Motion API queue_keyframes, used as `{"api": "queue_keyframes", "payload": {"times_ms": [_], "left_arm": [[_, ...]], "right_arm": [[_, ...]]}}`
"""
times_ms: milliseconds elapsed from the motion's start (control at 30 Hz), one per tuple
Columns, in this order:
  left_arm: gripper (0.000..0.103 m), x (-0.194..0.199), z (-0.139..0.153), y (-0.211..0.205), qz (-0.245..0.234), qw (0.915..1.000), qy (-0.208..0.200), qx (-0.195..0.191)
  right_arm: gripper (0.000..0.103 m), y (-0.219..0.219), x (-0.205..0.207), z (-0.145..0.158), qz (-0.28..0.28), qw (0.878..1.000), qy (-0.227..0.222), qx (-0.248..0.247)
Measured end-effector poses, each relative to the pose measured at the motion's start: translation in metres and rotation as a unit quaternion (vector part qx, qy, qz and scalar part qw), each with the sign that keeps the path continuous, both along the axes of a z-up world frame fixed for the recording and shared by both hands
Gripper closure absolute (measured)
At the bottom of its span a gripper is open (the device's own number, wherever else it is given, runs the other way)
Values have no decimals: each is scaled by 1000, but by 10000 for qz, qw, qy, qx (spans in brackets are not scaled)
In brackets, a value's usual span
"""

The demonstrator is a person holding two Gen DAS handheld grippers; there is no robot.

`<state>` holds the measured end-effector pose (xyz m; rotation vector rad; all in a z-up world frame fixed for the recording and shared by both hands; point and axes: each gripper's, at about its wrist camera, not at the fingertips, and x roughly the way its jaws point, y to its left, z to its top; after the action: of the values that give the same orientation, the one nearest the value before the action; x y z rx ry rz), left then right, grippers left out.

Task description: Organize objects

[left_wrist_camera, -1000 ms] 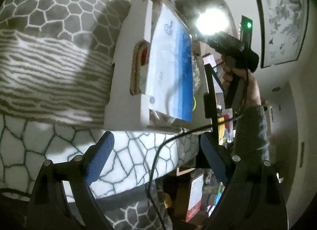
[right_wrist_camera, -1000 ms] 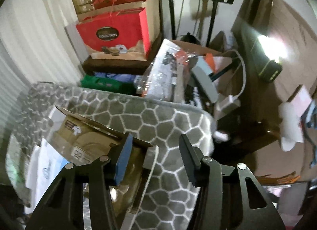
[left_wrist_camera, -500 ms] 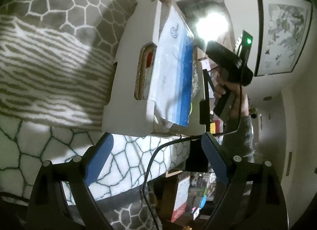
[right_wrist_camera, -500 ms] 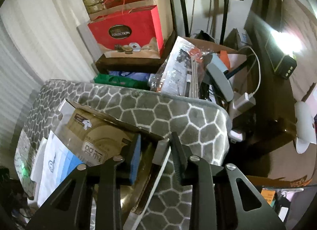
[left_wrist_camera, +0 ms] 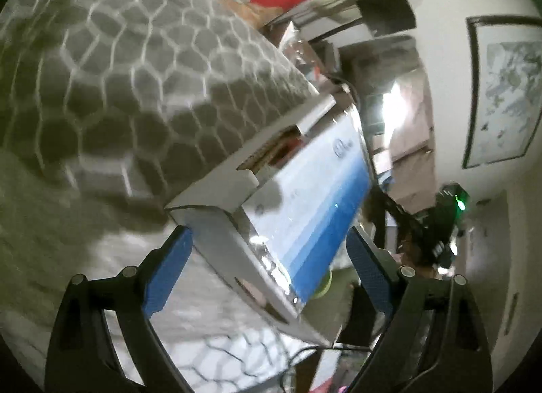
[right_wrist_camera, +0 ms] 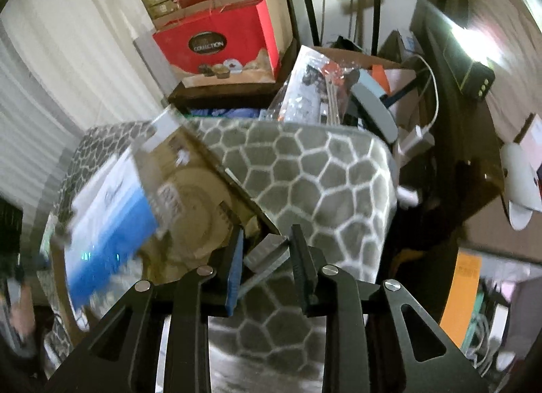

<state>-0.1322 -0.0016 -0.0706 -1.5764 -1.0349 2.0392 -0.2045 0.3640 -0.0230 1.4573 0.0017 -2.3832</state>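
Observation:
A white cardboard box (left_wrist_camera: 220, 220) with a brown inside (right_wrist_camera: 193, 196) lies on a bed under a grey honeycomb blanket (left_wrist_camera: 135, 54). A blue-and-white plastic pack (left_wrist_camera: 315, 203) sticks out of it, blurred in the right wrist view (right_wrist_camera: 108, 223). My right gripper (right_wrist_camera: 267, 240) is shut on the box's near wall (right_wrist_camera: 267, 252), which is pinched between the pads. My left gripper (left_wrist_camera: 267, 244) is open at the opposite end. The box's corner sits between its blue pads, and neither pad touches it. In the left wrist view, the right gripper's black body with a green light (left_wrist_camera: 454, 203) shows beyond the box.
Red gift boxes (right_wrist_camera: 216, 44) are stacked on a dark stand behind the bed. A pile of plastic-wrapped items and cables (right_wrist_camera: 315, 88) lies beside them. A dark wooden table (right_wrist_camera: 474, 162) with a bright lamp (right_wrist_camera: 471, 37) stands to the right. A framed picture (left_wrist_camera: 501, 88) hangs on the wall.
My right gripper shut on the box wall and the box shifted and turned. My left gripper moved in until the box corner came between its fingers.

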Motion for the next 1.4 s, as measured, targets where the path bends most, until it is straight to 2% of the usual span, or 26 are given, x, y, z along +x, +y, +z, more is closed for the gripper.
{"api": "queue_keyframes", "payload": {"times_ms": [233, 300, 433, 600, 700, 1033, 1133, 1167, 1200, 1267, 1400], "left_arm": [[13, -49, 16, -8, -202, 9989, 214, -378], [14, -55, 13, -13, -230, 9986, 226, -412], [14, -41, 14, -22, -126, 9991, 236, -325], [12, -12, 21, -32, 27, 9984, 448, -356], [12, -3, 19, -26, -86, 9990, 349, -281], [13, 4, 5, 7, -317, 9983, 183, -448], [18, 4, 3, 16, -438, 9975, 222, -513], [24, 3, 2, 18, -477, 9972, 241, -518], [26, 1, 3, 20, -484, 9966, 244, -617], [26, -2, 2, 20, -436, 9967, 223, -649], [26, -9, 1, 13, -297, 9980, 126, -536]], "right_arm": [[74, -11, 27, 1, -51, 9999, -100, 36], [74, -15, 32, 2, -40, 9999, -108, 95], [74, -10, 35, 8, -168, 9998, -112, -27], [64, -5, 38, 20, -335, 9993, 142, 85], [57, 5, 27, 23, -572, 9981, 212, -73], [57, -5, -4, 1, -644, 9961, -31, -608], [57, -8, -6, -8, -656, 9957, -134, -647], [57, -9, -7, -10, -658, 9954, -171, -673], [57, -10, -6, -13, -646, 9950, -229, -732], [62, -13, -5, -18, -600, 9941, -341, -839], [62, -19, 3, -18, -582, 9950, -320, -749]]}}
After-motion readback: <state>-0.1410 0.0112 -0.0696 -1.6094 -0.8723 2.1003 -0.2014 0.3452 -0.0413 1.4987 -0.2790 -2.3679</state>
